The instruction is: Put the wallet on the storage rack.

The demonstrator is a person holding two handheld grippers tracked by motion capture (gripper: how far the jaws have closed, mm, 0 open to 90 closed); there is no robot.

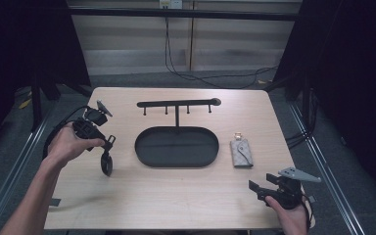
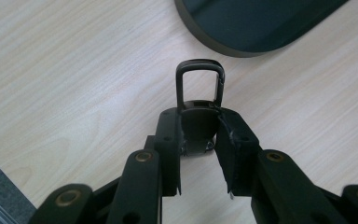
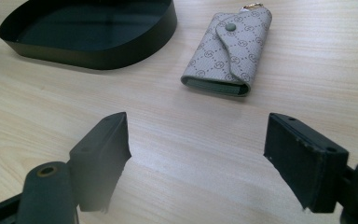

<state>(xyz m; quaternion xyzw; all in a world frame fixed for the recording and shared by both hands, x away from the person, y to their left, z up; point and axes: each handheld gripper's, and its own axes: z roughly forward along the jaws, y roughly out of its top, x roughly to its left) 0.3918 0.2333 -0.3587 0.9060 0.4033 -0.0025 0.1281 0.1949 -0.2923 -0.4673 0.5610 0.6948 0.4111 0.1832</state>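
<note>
Left gripper view: left gripper clamping black key fob, seemingly for hanging; right gripper waiting wide by key pouch.

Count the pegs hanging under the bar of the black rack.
4. All hang in a row beneath the rack's bar: one near its left end, one left of the post, one right of it, one near the right end. None seems hidden.

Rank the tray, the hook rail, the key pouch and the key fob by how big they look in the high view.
1. Tray, clearly the largest.
2. Hook rail, long but thin.
3. Key pouch and key fob: they look alike in size. The fob hangs from the left gripper, perhaps nearer the camera, so I won't rank them.
</note>
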